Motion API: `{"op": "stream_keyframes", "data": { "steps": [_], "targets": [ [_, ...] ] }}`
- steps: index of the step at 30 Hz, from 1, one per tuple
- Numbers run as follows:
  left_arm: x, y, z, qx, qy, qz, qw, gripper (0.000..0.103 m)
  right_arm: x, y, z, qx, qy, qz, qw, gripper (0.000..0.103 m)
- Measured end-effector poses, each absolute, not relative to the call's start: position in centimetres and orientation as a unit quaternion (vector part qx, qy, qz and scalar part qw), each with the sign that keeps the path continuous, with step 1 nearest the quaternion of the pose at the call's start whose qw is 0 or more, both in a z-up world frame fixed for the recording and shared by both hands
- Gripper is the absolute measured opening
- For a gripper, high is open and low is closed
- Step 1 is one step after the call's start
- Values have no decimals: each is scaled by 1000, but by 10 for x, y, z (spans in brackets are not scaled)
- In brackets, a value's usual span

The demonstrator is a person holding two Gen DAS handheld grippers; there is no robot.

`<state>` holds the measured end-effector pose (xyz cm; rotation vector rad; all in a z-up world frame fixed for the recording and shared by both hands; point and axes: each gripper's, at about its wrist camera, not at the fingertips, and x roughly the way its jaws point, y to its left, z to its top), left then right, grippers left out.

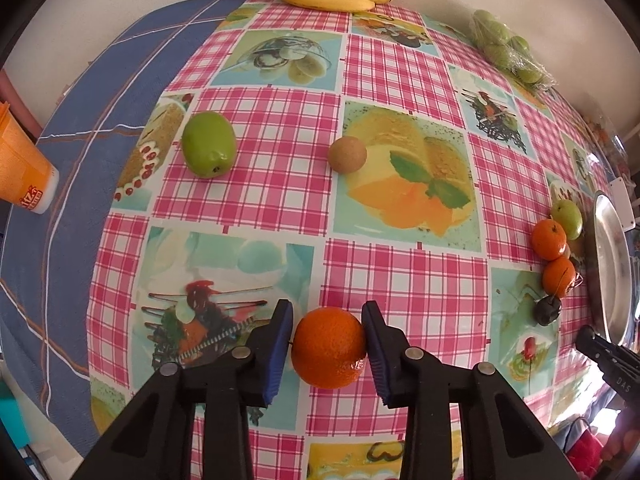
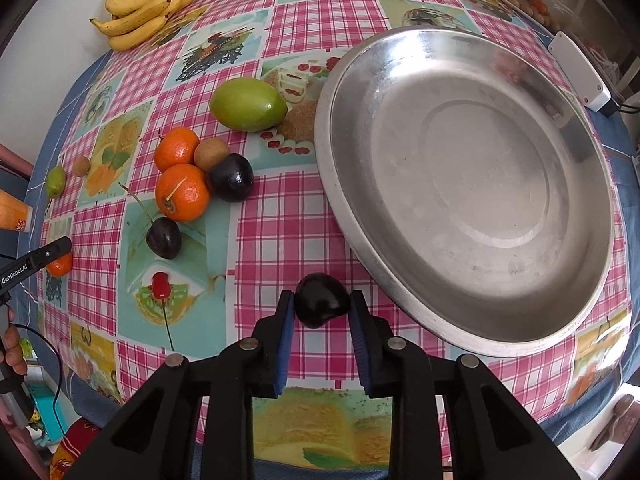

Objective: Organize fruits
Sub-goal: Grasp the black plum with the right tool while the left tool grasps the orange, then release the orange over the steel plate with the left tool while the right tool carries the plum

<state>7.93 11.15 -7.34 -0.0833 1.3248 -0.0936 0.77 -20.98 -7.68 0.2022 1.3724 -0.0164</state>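
A glossy checked tablecloth [image 2: 304, 216] covers the table. At two o'clock, the round steel tray [image 2: 472, 184] sits bare. The left gripper [image 1: 327, 344] clamps a dimpled orange [image 1: 329, 347] at six o'clock; the right gripper [image 2: 321, 308] pinches a smooth dark plum [image 2: 321, 305] just off the tray's rim.

both grippers point steeply down: left gripper [image 1: 327, 346] and right gripper [image 2: 322, 312] clamped.

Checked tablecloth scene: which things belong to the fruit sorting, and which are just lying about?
Job: round orange mandarin in left hand-held gripper; dark glossy plum in right hand-held gripper; round steel tray; yellow banana bunch.
Lying about: orange paper cup; white plastic box.
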Motion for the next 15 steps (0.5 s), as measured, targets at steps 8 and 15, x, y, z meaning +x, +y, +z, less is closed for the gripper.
{"op": "stream_keyframes", "data": {
  "steps": [8, 15],
  "targets": [
    [66, 103, -42, -32, 596, -43, 801, 37, 0, -214, -56, 112, 611, 8, 784, 28],
    [63, 73, -3, -15, 572, -60, 818, 37, 0, -214, -36, 106, 579, 3, 808, 28]
  ]
}}
